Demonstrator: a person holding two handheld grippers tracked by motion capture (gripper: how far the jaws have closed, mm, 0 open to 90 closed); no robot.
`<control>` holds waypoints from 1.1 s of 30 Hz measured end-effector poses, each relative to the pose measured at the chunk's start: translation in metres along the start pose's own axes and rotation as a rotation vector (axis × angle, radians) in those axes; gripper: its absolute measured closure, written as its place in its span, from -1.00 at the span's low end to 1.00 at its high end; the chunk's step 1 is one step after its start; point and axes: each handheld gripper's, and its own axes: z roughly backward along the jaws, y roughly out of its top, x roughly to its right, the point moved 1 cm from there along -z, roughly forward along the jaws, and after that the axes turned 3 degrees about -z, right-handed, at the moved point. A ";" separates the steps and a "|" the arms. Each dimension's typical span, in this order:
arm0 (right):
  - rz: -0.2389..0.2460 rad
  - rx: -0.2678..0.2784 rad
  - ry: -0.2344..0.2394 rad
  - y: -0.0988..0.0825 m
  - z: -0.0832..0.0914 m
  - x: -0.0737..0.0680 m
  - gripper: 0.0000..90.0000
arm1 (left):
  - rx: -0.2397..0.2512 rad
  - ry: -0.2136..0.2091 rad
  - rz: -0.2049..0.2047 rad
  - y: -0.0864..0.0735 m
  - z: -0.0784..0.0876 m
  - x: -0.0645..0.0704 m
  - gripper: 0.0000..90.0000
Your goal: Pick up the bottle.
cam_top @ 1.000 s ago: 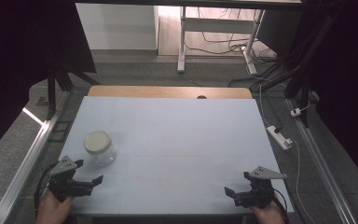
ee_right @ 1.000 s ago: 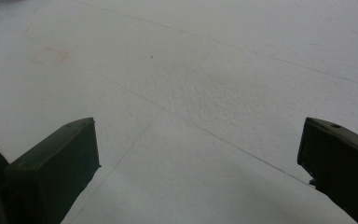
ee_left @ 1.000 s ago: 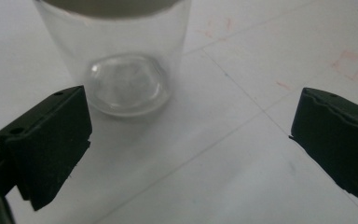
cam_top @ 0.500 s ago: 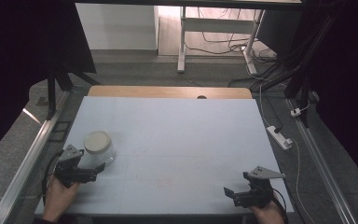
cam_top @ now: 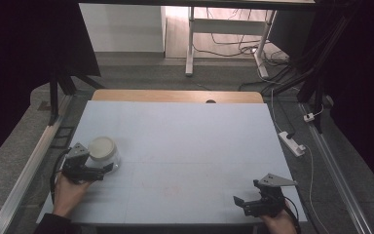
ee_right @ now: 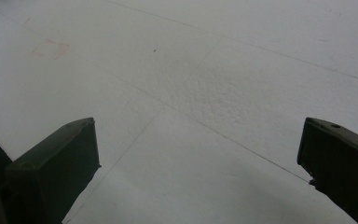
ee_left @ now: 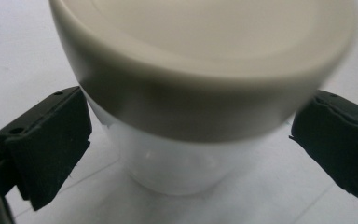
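Gaps between the spread left tongs (ee_left: 191,154) and jar (ee_left: 177,154) show close up; right tongs (cam_top: 253,202) spread over table (cam_top: 185,146).

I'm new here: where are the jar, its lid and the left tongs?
jar (ee_left: 168,163): left gripper view, clear wall.
lid (cam_top: 102,146): high view, top face.
left tongs (ee_left: 191,140): left gripper view, midway between tips.

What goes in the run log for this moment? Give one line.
left gripper: open, jaws either side of jar | right gripper: open, over table
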 end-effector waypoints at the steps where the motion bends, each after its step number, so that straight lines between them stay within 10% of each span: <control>1: 0.001 0.000 0.000 0.000 0.000 0.000 -1.00 | -0.001 0.000 0.001 0.001 -0.002 -0.001 -1.00; 33: 0.019 -0.010 0.003 0.000 -0.001 -0.002 -1.00 | 0.000 0.011 -0.049 0.005 -0.019 -0.004 -0.84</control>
